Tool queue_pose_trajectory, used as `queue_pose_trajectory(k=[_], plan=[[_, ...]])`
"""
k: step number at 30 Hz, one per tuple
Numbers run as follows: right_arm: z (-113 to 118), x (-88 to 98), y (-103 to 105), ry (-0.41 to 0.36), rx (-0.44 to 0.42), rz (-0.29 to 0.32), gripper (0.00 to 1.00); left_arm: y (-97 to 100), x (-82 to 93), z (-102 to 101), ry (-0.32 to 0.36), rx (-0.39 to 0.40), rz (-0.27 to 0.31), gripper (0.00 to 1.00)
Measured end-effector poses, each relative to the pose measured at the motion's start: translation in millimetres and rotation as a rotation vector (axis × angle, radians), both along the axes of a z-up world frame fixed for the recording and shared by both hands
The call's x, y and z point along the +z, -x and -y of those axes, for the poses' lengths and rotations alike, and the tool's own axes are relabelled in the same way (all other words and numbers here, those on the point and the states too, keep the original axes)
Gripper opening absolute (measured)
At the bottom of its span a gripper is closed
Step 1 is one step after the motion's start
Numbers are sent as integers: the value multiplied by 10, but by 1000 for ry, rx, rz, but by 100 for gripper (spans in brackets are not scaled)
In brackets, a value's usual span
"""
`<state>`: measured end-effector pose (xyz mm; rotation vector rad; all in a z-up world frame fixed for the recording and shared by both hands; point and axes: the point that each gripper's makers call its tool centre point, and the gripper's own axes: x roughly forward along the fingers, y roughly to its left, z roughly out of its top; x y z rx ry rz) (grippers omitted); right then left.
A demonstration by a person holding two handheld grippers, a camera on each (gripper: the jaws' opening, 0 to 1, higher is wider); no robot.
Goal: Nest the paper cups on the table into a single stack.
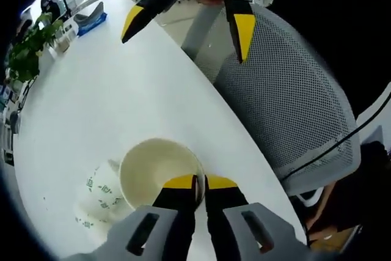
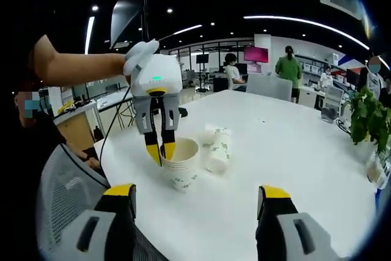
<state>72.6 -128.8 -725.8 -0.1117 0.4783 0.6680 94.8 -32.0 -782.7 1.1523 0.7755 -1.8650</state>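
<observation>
Currently the left tongs are clenched on the near rim of an upright paper cup, one yellow tip inside the wall and one outside, as the left gripper view shows from above. Seen from the right gripper view, the same left tongs come down from a white housing held by a person's bare arm, and the cup shows stacked rims near its top, so more than one cup is nested there; how many cannot be told. It stands on the white worktop, near the edge closest to the camera.

Just beside it sits a second cup or short stack, white with green print, upside down and touching or nearly touching the held one. In the left gripper view this printed stack looks to lie to the left of the held cup, partly under its rim.

Right tongs: released, the two yellow-tipped jaws set wide apart, grasping nothing. They appear across the worktop in the left gripper view, above the worktop edge, likewise spread.

A grey mesh chair stands against the worktop edge. Potted plant at the far right of the worktop. People in the background, small and distant.
</observation>
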Motion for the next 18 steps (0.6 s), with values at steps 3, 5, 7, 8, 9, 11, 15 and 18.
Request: queue_pose_trajectory(k=[3,5,7,8,9,11,15,18], plan=[[10,4,-4,0,-1,1,83,5,-23,-12,-7,22,11,4],[17,10,-9,-1,-3,4,83,13,-26,-29,-9,23,12,10],[25,7,-9,-1,-6,3,83,11,-18,-46,-7,39,5,15],[27,4,-9,-2,-7,3,83,14,1,-45,4,52,3,16],[27,1,-8,-2,-8,2,83,16,26,-45,11,59,1,16],[25,-1,-4,0,-8,2,83,14,96,-38,39,76,-8,17],[24,5,-10,-1,-12,4,83,-46,283,11,119,144,-31,18],[35,4,-25,-2,-16,4,83,-91,403,22,172,203,-44,19]])
